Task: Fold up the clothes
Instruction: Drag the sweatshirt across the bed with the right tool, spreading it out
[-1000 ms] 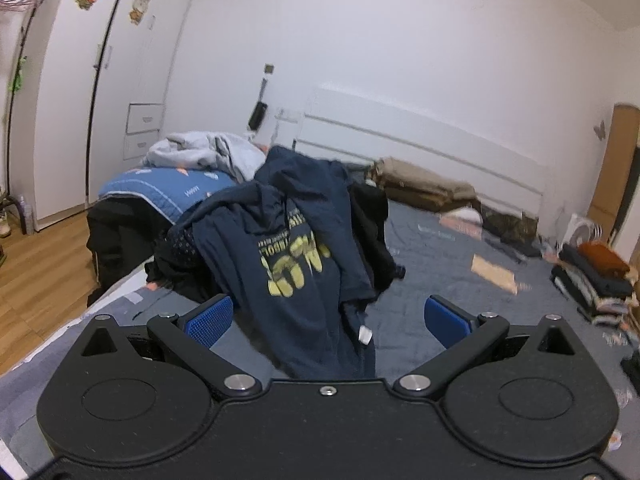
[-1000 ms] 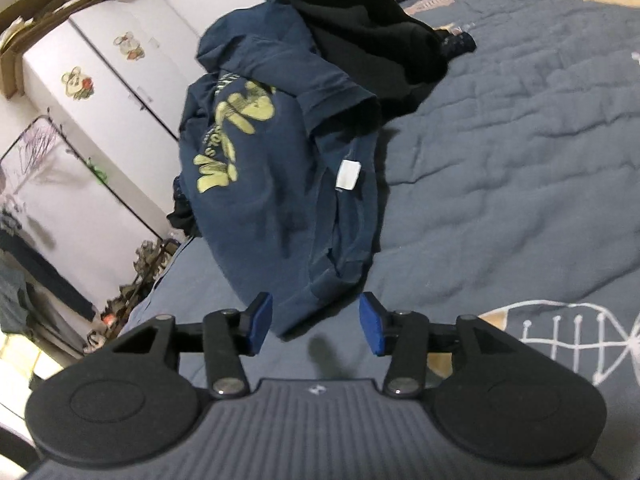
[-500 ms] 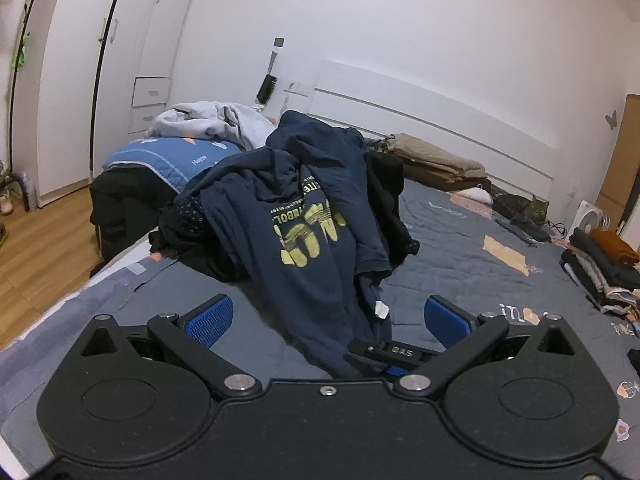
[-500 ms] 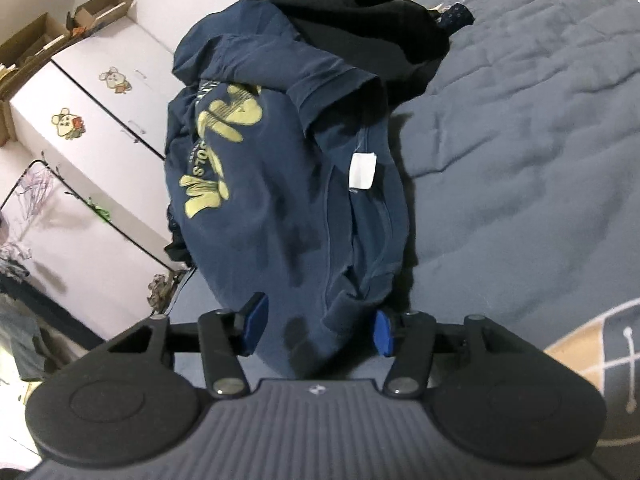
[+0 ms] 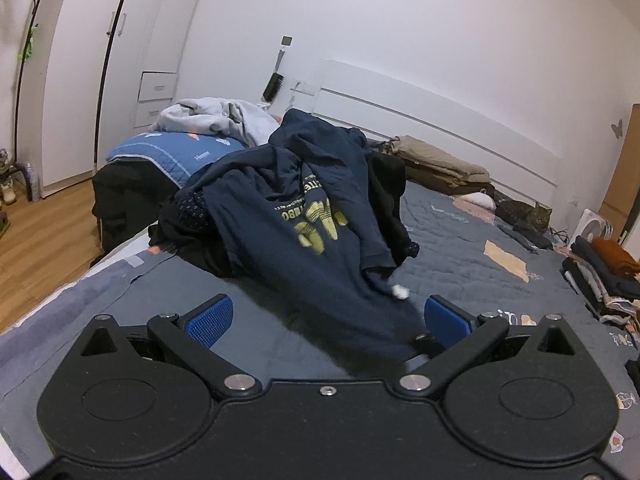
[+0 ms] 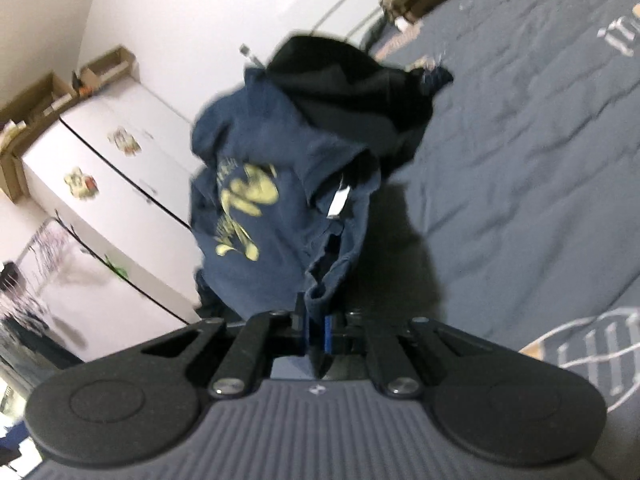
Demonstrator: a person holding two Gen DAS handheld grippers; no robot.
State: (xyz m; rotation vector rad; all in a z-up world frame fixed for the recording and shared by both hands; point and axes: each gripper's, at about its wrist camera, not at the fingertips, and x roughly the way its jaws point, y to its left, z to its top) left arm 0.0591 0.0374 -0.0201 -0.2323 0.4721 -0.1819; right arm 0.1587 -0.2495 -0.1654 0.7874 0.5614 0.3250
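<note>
Right at the near edge of the clothes pile (image 5: 280,200), the right gripper (image 6: 316,334) had clamped the navy shirt (image 6: 256,208) by its hem, probably to drag it free for folding. Left gripper (image 5: 328,320) sat wide apart beside it, holding nothing.

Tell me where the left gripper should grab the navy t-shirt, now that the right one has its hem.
Probably the same bottom hem of the navy t-shirt, left of where the right gripper pinches it. Come in low from the near side with the open left gripper: that edge lies loose on the bed, while the upper part is tangled in the pile.
</note>
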